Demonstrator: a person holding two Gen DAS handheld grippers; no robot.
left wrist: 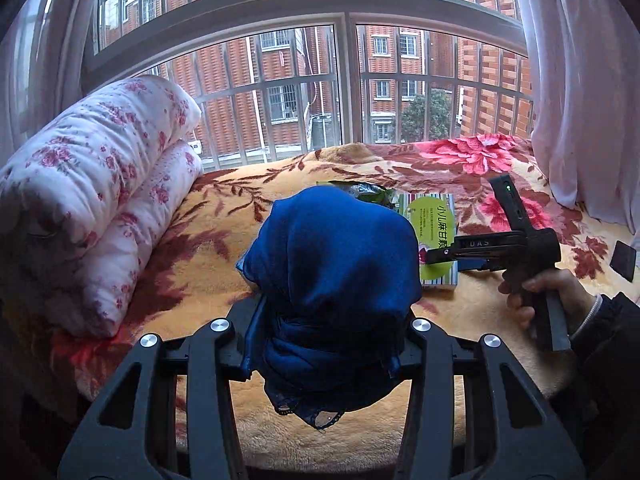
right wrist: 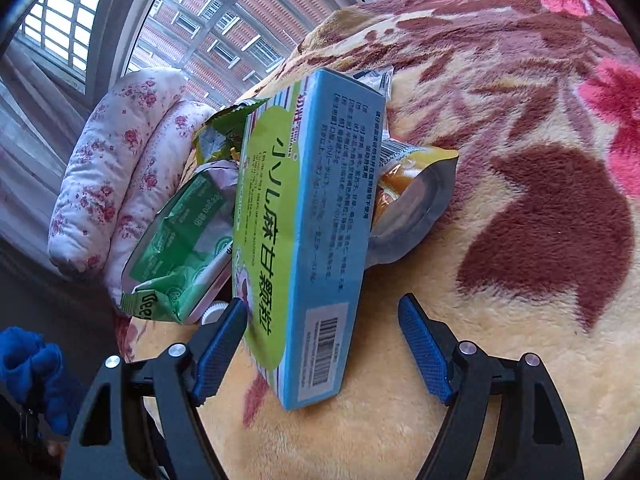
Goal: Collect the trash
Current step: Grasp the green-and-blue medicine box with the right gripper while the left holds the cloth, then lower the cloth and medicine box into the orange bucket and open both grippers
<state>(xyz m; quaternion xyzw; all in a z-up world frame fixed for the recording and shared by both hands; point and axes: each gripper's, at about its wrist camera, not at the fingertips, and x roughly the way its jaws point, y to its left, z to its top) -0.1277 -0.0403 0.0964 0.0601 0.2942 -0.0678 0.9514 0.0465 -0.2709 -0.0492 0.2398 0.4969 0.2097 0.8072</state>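
Observation:
My left gripper (left wrist: pixel 328 344) is shut on a dark blue plastic bag (left wrist: pixel 332 264) that bulges up and hides its fingertips. A green and blue medicine box (right wrist: pixel 296 240) lies on the floral blanket; it also shows in the left wrist view (left wrist: pixel 434 232). My right gripper (right wrist: pixel 322 340) is open, its blue pads on either side of the box's near end. A green snack wrapper (right wrist: pixel 180 248) lies left of the box, a yellow pouch (right wrist: pixel 408 200) right of it. In the left wrist view the right gripper (left wrist: pixel 432 256) points at the box.
A rolled floral quilt (left wrist: pixel 92 192) lies at the left of the bed. The orange floral blanket (right wrist: pixel 520 280) covers the bed. A barred window (left wrist: pixel 312 80) and a white curtain (left wrist: pixel 580 80) stand behind. A small dark object (left wrist: pixel 623 260) lies at the right.

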